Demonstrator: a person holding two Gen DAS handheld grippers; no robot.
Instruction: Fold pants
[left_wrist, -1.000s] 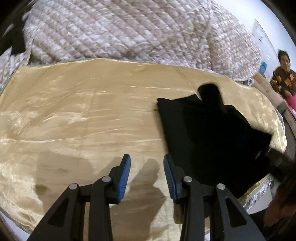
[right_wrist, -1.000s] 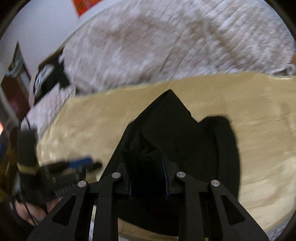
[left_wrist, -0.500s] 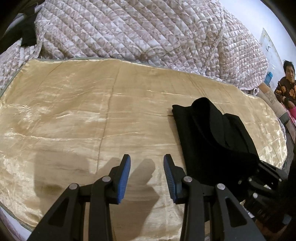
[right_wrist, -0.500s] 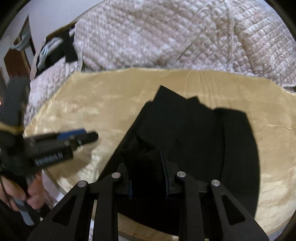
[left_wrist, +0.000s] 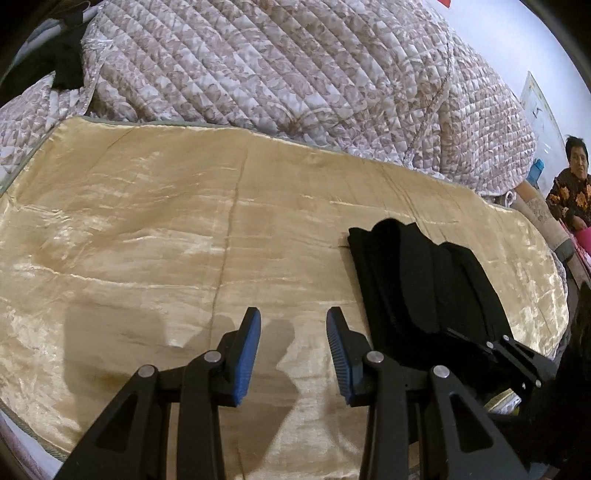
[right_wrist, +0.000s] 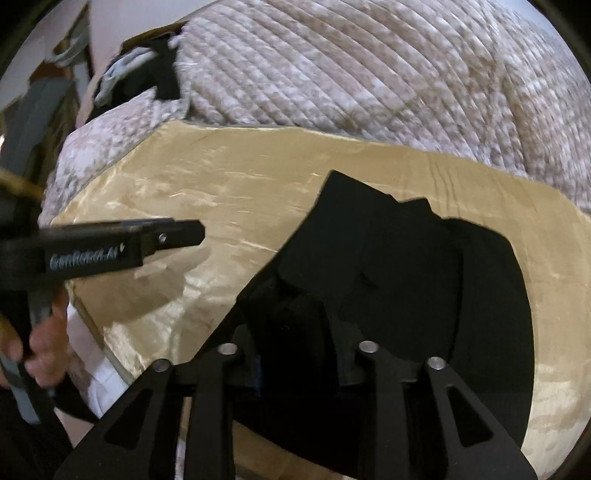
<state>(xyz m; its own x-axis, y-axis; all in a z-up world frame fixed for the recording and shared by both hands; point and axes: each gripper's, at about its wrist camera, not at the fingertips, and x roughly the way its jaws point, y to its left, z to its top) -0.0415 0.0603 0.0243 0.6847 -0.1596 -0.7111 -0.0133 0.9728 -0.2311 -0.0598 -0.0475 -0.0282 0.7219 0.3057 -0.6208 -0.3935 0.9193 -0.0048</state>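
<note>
The black pants (left_wrist: 424, 288) lie folded in a narrow stack on the right half of a gold satin cloth (left_wrist: 147, 240). My left gripper (left_wrist: 293, 317) hovers open over bare cloth to the left of the pants, with nothing between its blue pads. In the right wrist view the pants (right_wrist: 388, 266) spread out in front of my right gripper (right_wrist: 299, 332). Its jaws are opening, and a bunched near edge of the black fabric still sits loosely between them and hides the fingertips. The left gripper (right_wrist: 192, 232) shows side-on at the left of that view.
A bulky quilted floral bedspread (left_wrist: 295, 74) is heaped behind the gold cloth. Dark garments (right_wrist: 155, 74) lie at its far left. A seated person (left_wrist: 569, 184) is at the far right. The near edge of the bed (right_wrist: 110, 354) runs under both grippers.
The lifted flap of the pants has come down flat onto the stack. The right gripper's jaws have spread apart around the bunched fabric. The left gripper has stayed open.
</note>
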